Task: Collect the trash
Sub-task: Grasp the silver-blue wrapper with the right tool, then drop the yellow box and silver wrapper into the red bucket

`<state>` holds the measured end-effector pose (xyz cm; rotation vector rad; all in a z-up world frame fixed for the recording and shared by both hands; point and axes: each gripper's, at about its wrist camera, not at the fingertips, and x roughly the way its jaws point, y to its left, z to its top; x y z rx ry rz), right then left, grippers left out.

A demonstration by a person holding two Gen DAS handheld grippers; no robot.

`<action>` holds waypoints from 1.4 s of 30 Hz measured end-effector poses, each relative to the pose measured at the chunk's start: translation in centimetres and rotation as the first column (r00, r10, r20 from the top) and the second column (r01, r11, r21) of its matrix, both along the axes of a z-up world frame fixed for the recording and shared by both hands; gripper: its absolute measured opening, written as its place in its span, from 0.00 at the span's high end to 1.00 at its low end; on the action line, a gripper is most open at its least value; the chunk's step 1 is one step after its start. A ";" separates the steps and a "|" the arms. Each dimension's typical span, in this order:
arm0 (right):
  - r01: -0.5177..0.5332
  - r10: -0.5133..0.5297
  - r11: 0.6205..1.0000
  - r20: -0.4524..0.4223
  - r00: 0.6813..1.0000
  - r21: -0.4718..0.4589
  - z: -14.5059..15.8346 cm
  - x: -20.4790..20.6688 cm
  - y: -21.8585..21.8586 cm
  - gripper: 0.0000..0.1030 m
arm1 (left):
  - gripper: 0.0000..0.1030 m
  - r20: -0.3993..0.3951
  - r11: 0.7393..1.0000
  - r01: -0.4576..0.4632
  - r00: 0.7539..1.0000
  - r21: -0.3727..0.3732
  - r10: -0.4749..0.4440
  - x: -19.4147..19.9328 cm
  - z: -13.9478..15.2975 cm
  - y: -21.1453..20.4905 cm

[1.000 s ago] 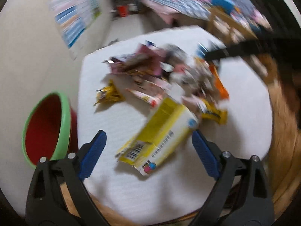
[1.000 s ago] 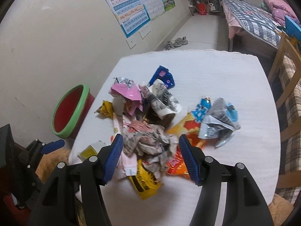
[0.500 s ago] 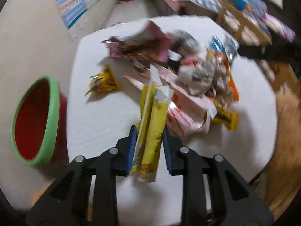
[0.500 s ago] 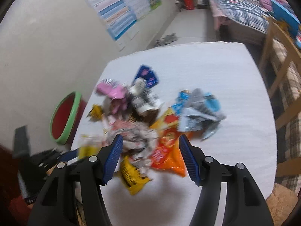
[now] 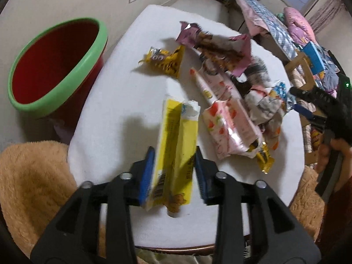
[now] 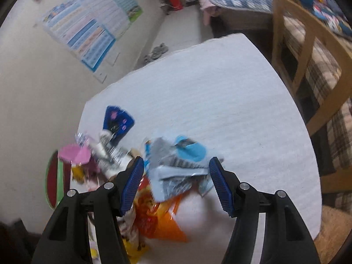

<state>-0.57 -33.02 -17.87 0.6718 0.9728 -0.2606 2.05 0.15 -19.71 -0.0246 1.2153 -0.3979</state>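
Observation:
On the white table (image 5: 123, 88) lies a heap of wrappers. My left gripper (image 5: 173, 154) has a flattened yellow and white carton (image 5: 176, 132) between its blue pads, which touch both its sides; the jaws are opening a little. A red bin with a green rim (image 5: 66, 81) stands left of the table. In the right wrist view my right gripper (image 6: 177, 161) hangs open just above a crumpled blue and grey wrapper (image 6: 176, 169), its pads on either side and apart from it. An orange bag (image 6: 162, 215) lies under it. The bin (image 6: 52, 180) shows at the left edge.
A pink strawberry pack (image 5: 228, 127), a yellow wrapper (image 5: 165, 61) and a pink-brown wrapper (image 5: 220, 46) lie past the carton. A fluffy tan cushion (image 5: 33, 176) sits at the near left. A wooden chair (image 6: 308, 44) stands right of the table. A person's hand (image 5: 330, 154) holds the right gripper.
My left gripper went from wide open to closed around the yellow carton and rolled, with the bin now closer. The right gripper, still open, slid from the crumpled paper to over the blue and grey wrapper.

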 end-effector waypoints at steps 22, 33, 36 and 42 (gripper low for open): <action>-0.021 0.021 1.000 0.131 0.991 0.000 3.7 -2.9 1.3 0.84 | 0.55 -0.062 0.995 -0.099 0.993 0.004 0.099 0.7 -2.6 1.2; -0.188 0.213 0.975 0.273 0.938 -0.115 10.7 -1.9 8.4 0.84 | 0.75 0.172 0.990 -0.136 0.977 0.023 0.130 0.3 3.5 2.9; -0.236 0.266 0.962 0.273 0.925 -0.138 11.1 -1.1 10.7 0.84 | 0.75 0.252 0.988 -0.152 0.958 0.035 0.139 0.4 5.8 3.4; -0.312 0.337 0.941 0.274 0.901 -0.131 11.4 0.4 14.5 0.84 | 0.75 0.346 0.983 -0.179 0.926 0.050 0.151 0.9 8.8 5.2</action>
